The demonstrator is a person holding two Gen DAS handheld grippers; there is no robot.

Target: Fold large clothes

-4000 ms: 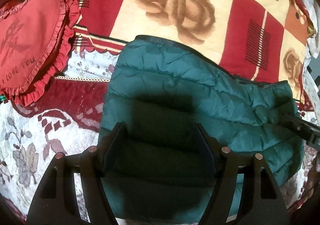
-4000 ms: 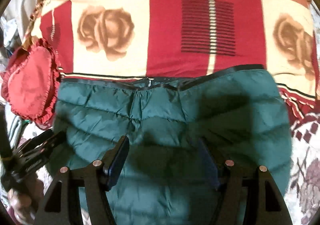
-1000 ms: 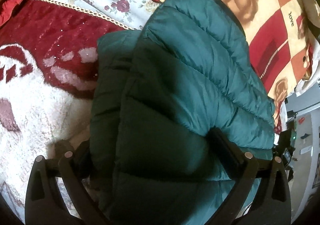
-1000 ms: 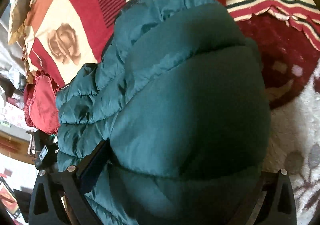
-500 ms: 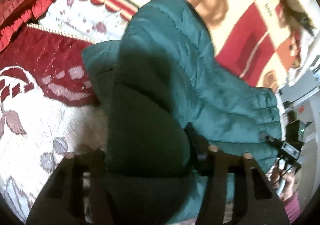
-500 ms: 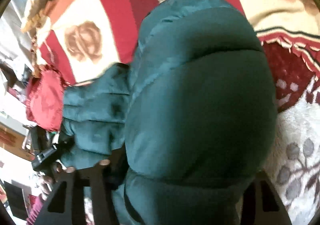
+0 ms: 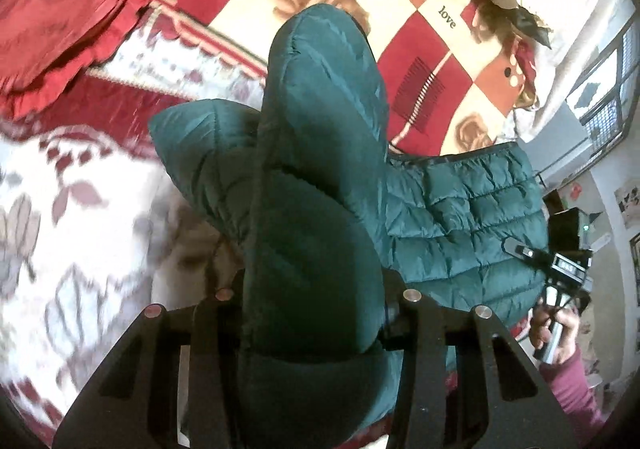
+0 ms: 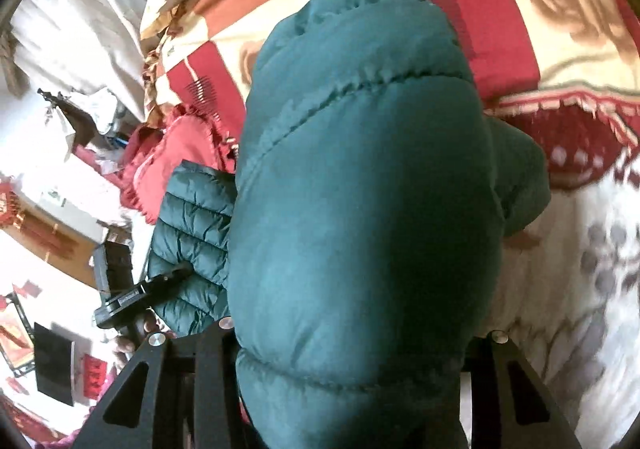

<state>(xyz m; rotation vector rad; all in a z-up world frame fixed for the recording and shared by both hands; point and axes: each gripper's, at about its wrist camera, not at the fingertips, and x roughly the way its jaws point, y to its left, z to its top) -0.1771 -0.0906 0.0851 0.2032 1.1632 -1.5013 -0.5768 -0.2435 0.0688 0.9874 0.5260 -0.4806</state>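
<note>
A teal quilted puffer jacket hangs bunched between both grippers above the bed. In the left wrist view a thick fold of it fills my left gripper, whose jaws are closing and pinch the padding. In the right wrist view another bulging fold sits in my right gripper, its jaws also closing and squeezing the fabric. The rest of the jacket sags between the two grips. The fingertips are hidden by the padding.
A red and cream blanket with rose squares lies beyond the jacket. A red ruffled cushion sits at the left. A white and red floral bedspread lies underneath. A hand in a pink sleeve holds the right gripper.
Both grippers went from wide open around the jacket's folds to pinching them. Both have risen, and the jacket's near edge has lifted off the bedspread.
</note>
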